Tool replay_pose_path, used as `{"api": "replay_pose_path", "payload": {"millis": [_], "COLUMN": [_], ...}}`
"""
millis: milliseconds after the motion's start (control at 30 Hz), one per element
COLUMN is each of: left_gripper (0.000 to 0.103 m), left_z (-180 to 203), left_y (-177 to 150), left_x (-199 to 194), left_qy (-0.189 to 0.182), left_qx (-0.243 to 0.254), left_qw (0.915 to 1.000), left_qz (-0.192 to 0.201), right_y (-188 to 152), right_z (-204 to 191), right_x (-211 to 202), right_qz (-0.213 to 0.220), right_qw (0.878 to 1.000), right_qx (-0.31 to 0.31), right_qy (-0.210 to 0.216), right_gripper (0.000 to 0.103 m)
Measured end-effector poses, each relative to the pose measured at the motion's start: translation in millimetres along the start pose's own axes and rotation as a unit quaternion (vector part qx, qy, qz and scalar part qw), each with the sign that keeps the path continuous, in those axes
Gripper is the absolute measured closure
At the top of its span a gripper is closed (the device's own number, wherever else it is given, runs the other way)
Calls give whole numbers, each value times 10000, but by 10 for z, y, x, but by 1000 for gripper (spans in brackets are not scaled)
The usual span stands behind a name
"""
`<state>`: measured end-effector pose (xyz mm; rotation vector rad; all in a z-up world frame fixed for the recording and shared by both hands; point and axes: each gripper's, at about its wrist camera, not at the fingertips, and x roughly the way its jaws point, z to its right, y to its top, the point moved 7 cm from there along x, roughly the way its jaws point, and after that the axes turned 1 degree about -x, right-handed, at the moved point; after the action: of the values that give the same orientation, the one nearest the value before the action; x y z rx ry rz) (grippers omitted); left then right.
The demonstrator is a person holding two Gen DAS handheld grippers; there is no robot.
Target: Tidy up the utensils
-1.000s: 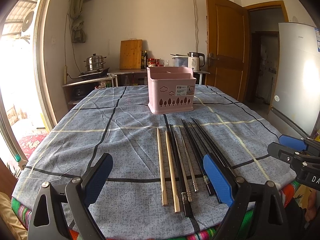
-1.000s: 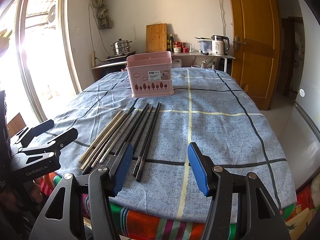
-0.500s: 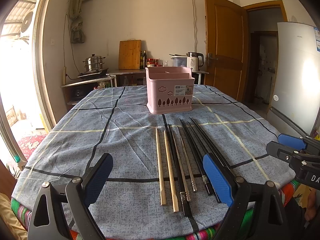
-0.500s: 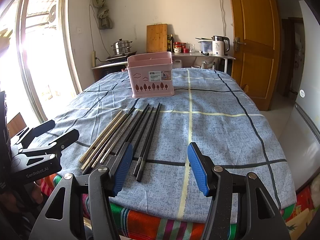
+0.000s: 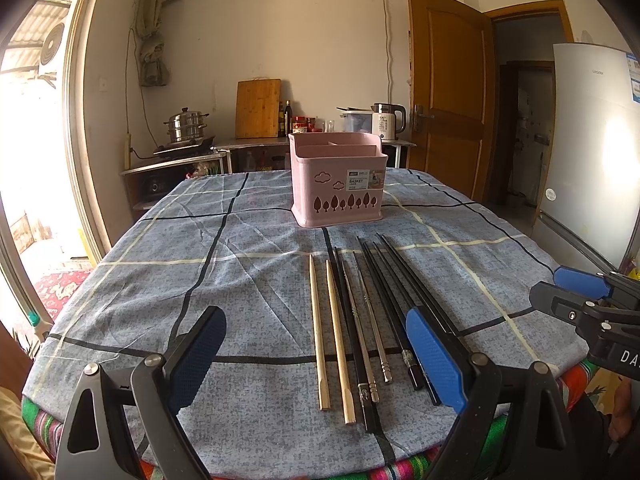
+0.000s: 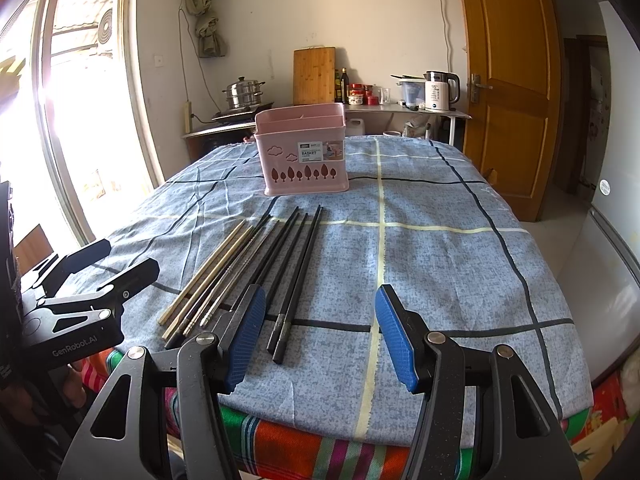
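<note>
Chopsticks lie in a loose row on the counter, on its blue checked cloth, tips toward the pink utensil basket that stands at 12 o'clock from them, apart from the tips. From the left wrist view the two pale wooden sticks sit at the 9 o'clock edge of the row, with metal and black ones beside them toward 3 o'clock. The left hand-held gripper is spread wide, holding nothing, and its right pad covers the butt ends of the outermost black sticks.

The right wrist view shows those black sticks uncovered, down to their near ends. There the right hand-held gripper is also spread and empty, over bare cloth at 3 o'clock from the row. Its left pad hides some butt ends in the middle of the row.

Behind the counter, a cutting board leans on the wall, with a steamer pot at 9 o'clock from it and a kettle at 3 o'clock. Only the left view shows the white fridge fully.
</note>
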<state>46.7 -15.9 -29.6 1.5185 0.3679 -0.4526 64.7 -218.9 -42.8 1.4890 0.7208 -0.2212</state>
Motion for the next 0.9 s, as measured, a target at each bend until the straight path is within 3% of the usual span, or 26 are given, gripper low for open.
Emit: {"api": "replay_pose_path", "payload": {"millis": [900], "left_gripper": [11], "left_z": [17], "left_y": [-19], "left_x": [21], "left_qy": [-21], "left_qx": [8], "left_qw": [10000], "left_qz": [-24], "right_y": [-6], "right_z": [-3], "right_x": [23], "right_qz": [-14], "right_qw": [10000], "right_qx": [4], "right_qy": [-4], "right_gripper": [45]}}
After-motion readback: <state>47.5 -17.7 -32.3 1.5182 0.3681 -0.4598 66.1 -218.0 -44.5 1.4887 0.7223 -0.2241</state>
